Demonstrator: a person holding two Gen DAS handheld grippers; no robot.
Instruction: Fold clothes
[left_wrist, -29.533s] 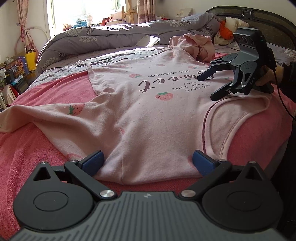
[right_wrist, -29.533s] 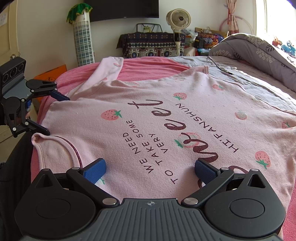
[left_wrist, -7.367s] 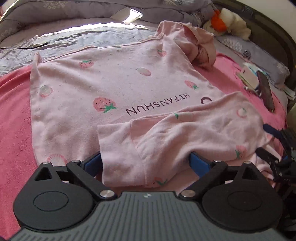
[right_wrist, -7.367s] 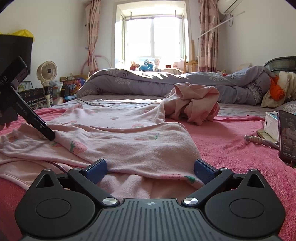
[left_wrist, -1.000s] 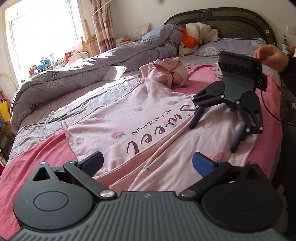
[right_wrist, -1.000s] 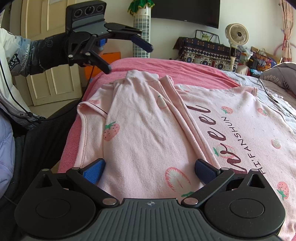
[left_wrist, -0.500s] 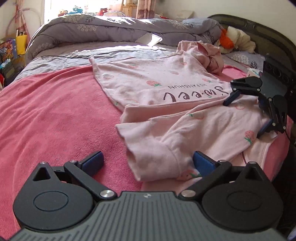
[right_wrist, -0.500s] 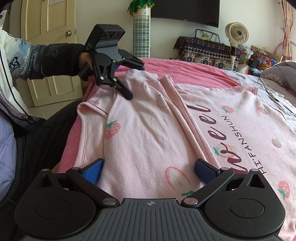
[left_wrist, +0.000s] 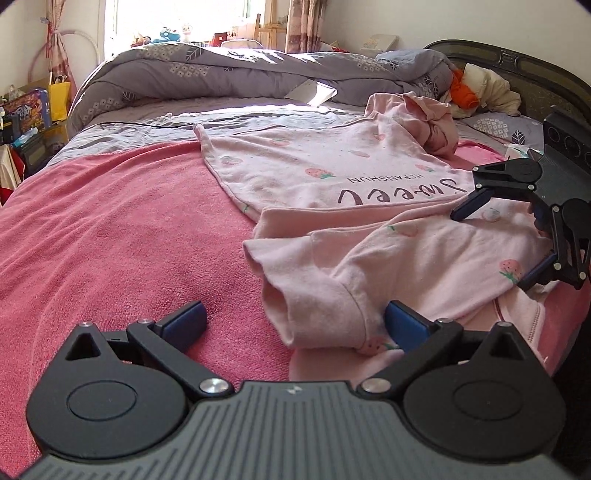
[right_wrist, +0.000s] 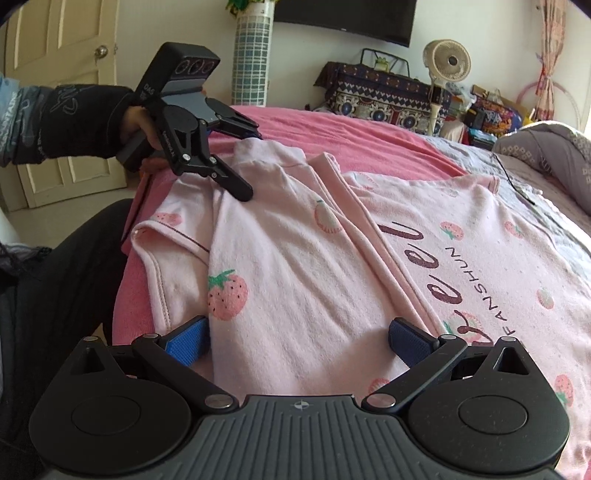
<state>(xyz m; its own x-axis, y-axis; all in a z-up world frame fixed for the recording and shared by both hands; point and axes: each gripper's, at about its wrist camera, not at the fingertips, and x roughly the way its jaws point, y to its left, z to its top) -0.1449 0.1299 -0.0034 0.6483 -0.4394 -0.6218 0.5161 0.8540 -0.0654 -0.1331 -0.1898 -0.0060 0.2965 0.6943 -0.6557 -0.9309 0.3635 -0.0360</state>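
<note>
A pink shirt (left_wrist: 332, 173) with strawberry prints and dark lettering lies flat on the pink bed cover (left_wrist: 110, 240). One sleeve (left_wrist: 369, 273) is folded across its body, and the cuff end lies between the fingers of my open left gripper (left_wrist: 293, 321). The other sleeve (left_wrist: 428, 118) sits bunched at the far side. My right gripper (right_wrist: 299, 339) is open and low over the folded part (right_wrist: 288, 266) near the collar. In the right wrist view the left gripper (right_wrist: 249, 164) rests spread on the sleeve end. The right gripper (left_wrist: 495, 249) shows at the right of the left wrist view.
A grey quilt (left_wrist: 240, 74) lies heaped at the far side, with pillows and a dark headboard (left_wrist: 517, 62) to the right. A black cable (left_wrist: 147, 123) crosses the sheet. A person's dark trousers (right_wrist: 55, 295) are at the bed edge; a door (right_wrist: 55, 55) and a fan (right_wrist: 447, 62) stand beyond.
My left gripper has come down and closer to the sleeve cuff, with one fingertip now on the cloth. The right gripper has barely moved, and both stay open.
</note>
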